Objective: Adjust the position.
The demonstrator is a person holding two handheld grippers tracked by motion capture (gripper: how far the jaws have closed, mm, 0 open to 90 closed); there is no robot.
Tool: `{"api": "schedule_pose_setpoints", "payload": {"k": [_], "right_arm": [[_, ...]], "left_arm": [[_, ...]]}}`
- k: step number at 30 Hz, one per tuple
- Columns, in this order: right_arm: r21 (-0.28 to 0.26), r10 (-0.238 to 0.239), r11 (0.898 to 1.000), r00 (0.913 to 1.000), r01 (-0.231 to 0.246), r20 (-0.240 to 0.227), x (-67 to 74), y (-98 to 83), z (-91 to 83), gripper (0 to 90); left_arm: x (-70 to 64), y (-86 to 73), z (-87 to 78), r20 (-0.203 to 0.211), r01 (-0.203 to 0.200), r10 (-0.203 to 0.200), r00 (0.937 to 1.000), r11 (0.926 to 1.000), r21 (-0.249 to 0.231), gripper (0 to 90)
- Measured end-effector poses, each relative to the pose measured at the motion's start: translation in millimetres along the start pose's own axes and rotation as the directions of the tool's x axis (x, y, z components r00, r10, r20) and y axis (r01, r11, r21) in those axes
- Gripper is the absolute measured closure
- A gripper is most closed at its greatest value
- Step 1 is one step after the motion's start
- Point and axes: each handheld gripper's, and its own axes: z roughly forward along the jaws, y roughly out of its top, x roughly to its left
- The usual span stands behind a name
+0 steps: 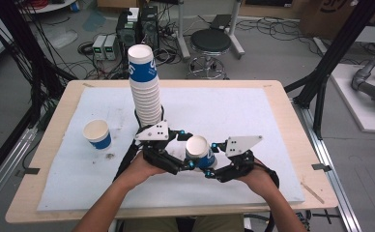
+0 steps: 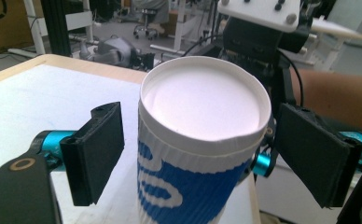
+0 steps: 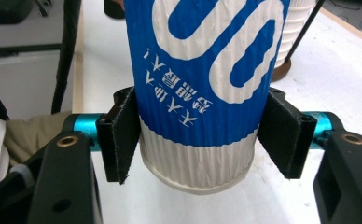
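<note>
The blue-and-white paper cup (image 1: 198,151) stands upright in the near middle of the bench (image 1: 292,159), over the white mat (image 1: 234,116), with its long axis vertical and its open mouth up. The right claw (image 1: 209,162) is clamped on its lower wall — in the right gripper view both black pads (image 3: 121,140) press the ribbed paper just above the white base band. The left claw (image 1: 188,151) stands apart around the same cup; in the left gripper view its pads (image 2: 97,154) flank the rim without touching.

Open mat lies to the right and toward the near edge. To the left, close behind the left claw, rises a tall stack of cups (image 1: 144,92), leaning slightly, and a single cup (image 1: 97,134) stands well apart near the mat's left edge.

The held cup bears a large white looping logo on blue and a line of small white characters — too small to read here.
</note>
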Motion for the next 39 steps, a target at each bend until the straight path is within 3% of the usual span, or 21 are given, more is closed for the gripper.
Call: {"api": "schedule_pose_setpoints", "payload": {"k": [7,13,23,30,33,36,39], "right_arm": [[0.075,-0.041,0.996,0.9991,0.041,0.007,-2.4,7.1,-6.2,34.4],[0.165,-0.09,0.982,0.996,0.09,-0.007,-3.9,14.5,-6.0,34.0],[0.267,-0.153,0.951,0.9873,0.159,-0.042,-3.8,29.6,-3.2,33.5],[0.349,-0.196,0.914,0.9787,0.205,-0.059,-0.3,36.4,2.1,33.0],[0.364,-0.206,0.906,0.9762,0.216,-0.066,2.5,37.1,4.5,32.7],[0.39,-0.23,0.89,0.971,0.237,-0.067,3.9,38.1,5.9,32.5],[0.402,-0.229,0.885,0.971,0.237,-0.069,5.0,38.4,6.0,32.5]], "left_arm": [[0.3,8.2,-3.5,-0.003,-0.022,0.023,0.9997,0.9967,0.078,16.2],[1.4,17.8,-2.3,0.008,-0.043,0.042,0.9991,0.9877,0.15,16.2],[1.0,28.2,6.3,0.053,-0.07,0.058,0.9969,0.9589,0.275,16.2],[1.9,28.0,16.1,0.072,-0.073,0.051,0.9961,0.9348,0.348,17.1],[2.7,26.7,19.3,0.079,-0.069,0.043,0.996,0.9244,0.375,19.7],[3.9,24.4,21.6,0.09,-0.065,0.031,0.9955,0.9116,0.406,24.4],[4.4,23.5,23.0,0.101,-0.065,0.024,0.9946,0.905,0.42,27.2]]}}
